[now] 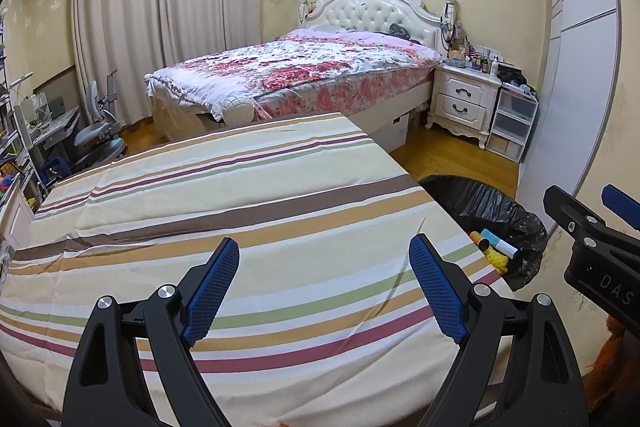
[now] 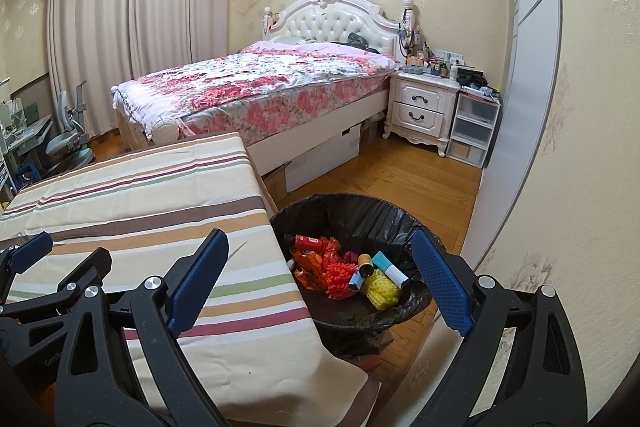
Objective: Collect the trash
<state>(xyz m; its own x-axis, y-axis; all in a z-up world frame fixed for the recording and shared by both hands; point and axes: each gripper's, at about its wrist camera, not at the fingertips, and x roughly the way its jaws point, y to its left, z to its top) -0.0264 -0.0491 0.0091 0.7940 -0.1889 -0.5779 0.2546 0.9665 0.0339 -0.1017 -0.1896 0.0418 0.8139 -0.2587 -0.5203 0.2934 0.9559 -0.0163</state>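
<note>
Left gripper (image 1: 324, 255): held wide open over the striped cloth (image 1: 240, 211), nothing gripped.
Right gripper (image 2: 320, 247): spread wide, empty.
Trash (image 2: 348, 267): seen inside the black-lined bin (image 2: 352, 211) (beside the cloth-covered surface).

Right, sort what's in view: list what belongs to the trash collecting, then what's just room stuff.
Part of the job:
- bin with black liner
- red wrappers
- yellow mesh
- small tube
- left gripper, open
- right gripper, open

Just lying about:
- striped cloth
- bed
- nightstand
- curtains
</note>
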